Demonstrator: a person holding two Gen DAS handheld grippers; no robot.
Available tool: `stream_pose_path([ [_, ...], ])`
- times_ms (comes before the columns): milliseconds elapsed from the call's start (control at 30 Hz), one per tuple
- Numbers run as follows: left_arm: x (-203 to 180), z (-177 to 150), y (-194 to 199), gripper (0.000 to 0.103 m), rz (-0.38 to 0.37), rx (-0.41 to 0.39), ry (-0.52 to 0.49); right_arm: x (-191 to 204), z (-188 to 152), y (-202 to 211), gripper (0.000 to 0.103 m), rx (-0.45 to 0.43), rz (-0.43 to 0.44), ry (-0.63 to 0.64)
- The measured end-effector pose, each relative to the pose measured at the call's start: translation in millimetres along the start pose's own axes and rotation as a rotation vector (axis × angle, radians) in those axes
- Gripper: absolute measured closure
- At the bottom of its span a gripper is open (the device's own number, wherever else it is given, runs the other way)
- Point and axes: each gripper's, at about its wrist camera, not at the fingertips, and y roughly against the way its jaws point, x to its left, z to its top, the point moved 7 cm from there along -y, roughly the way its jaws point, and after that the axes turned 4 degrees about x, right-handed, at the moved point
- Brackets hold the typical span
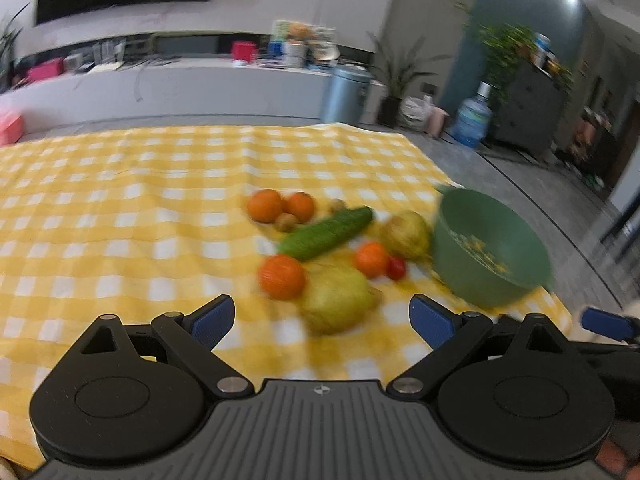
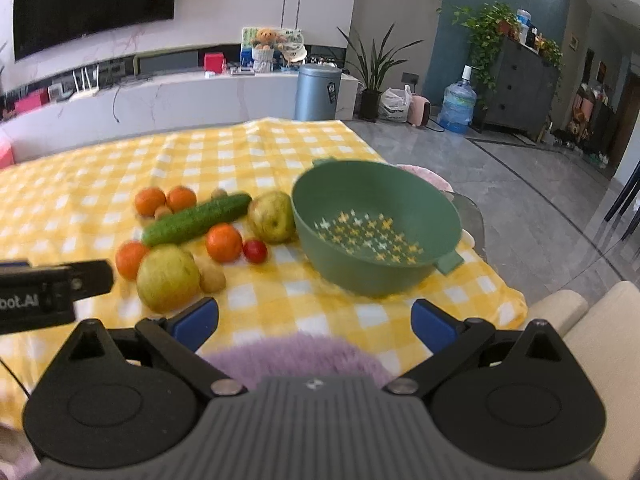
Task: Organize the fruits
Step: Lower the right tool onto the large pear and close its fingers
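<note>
Both the left gripper (image 1: pixel 322 322) and right gripper (image 2: pixel 315 322) have jaws spread wide, holding nothing. The fruit pile (image 2: pixel 200 236) (oranges, apples, a cucumber) sits on the desk (image 2: pixel 100 168) at 9 o'clock of the empty green colander (image 2: pixel 372 200).

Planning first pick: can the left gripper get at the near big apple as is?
Probably yes. The left gripper has its jaws open, and the near apple lies just ahead with bare cloth between; an orange crowds its left side.

A yellow-and-white checked cloth (image 2: pixel 248 148) is covering the worktop; centre frame, orange oranges (image 2: pixel 224 243), a dark green cucumber (image 2: pixel 196 219) and a green colander (image 2: pixel 376 232) are sitting.
</note>
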Motion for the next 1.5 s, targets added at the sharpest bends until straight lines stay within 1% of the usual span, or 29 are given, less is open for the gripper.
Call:
stream_pose_path([
  [67,14,3,-6,0.000,0.016,0.009,0.035,1,12,-2,0.004,0.006,0.031,-0.047],
  [133,27,4,-14,0.000,0.029,0.021,0.059,5,23,-6,0.004,0.025,0.087,-0.106],
  [233,41,4,-24,0.000,0.027,0.040,0.090,18,37,-20,0.004,0.089,0.220,-0.227],
  [300,47,2,-33,0.000,0.019,0.062,0.101,28,42,-35,0.005,0.151,0.297,-0.312],
  [367,50,-1,-39,0.000,0.012,0.080,0.098,42,43,-55,0.013,0.214,0.345,-0.372],
  [433,52,-5,-46,0.000,0.002,0.098,0.084,56,40,-78,0.023,0.298,0.356,-0.424],
  [467,52,-7,-49,0.000,-0.003,0.107,0.080,61,37,-90,0.026,0.339,0.351,-0.453],
  [567,55,-10,-58,0.001,-0.027,0.117,0.078,74,27,-118,0.030,0.416,0.345,-0.509],
  [633,56,-11,-62,0.001,-0.050,0.121,0.075,80,22,-131,0.032,0.450,0.341,-0.547],
  [800,57,-14,-77,0.001,-0.072,0.147,0.087,81,12,-156,0.034,0.482,0.346,-0.676],
  [867,58,-17,-82,0.001,-0.076,0.162,0.093,82,12,-163,0.035,0.489,0.364,-0.713],
  [933,57,-19,-85,0.001,-0.078,0.174,0.096,83,11,-166,0.040,0.489,0.393,-0.741],
  [967,57,-20,-87,0.001,-0.079,0.181,0.095,84,10,-167,0.040,0.488,0.407,-0.753],
  [1167,54,-24,-91,0.001,-0.077,0.192,0.075,80,11,-166,0.039,0.486,0.425,-0.780],
  [1233,52,-24,-91,0.001,-0.074,0.190,0.064,79,11,-168,0.033,0.480,0.441,-0.793],
  [1267,52,-25,-91,0.001,-0.070,0.190,0.059,78,11,-169,0.032,0.476,0.455,-0.809],
  [1300,52,-25,-92,0.001,-0.067,0.190,0.056,77,10,-168,0.033,0.473,0.461,-0.823],
  [1367,52,-26,-92,0.001,-0.059,0.192,0.054,76,9,-167,0.040,0.470,0.459,-0.811],
  [1500,54,-26,-94,0.001,-0.039,0.193,0.055,72,5,-163,0.041,0.452,0.484,-0.801],
])
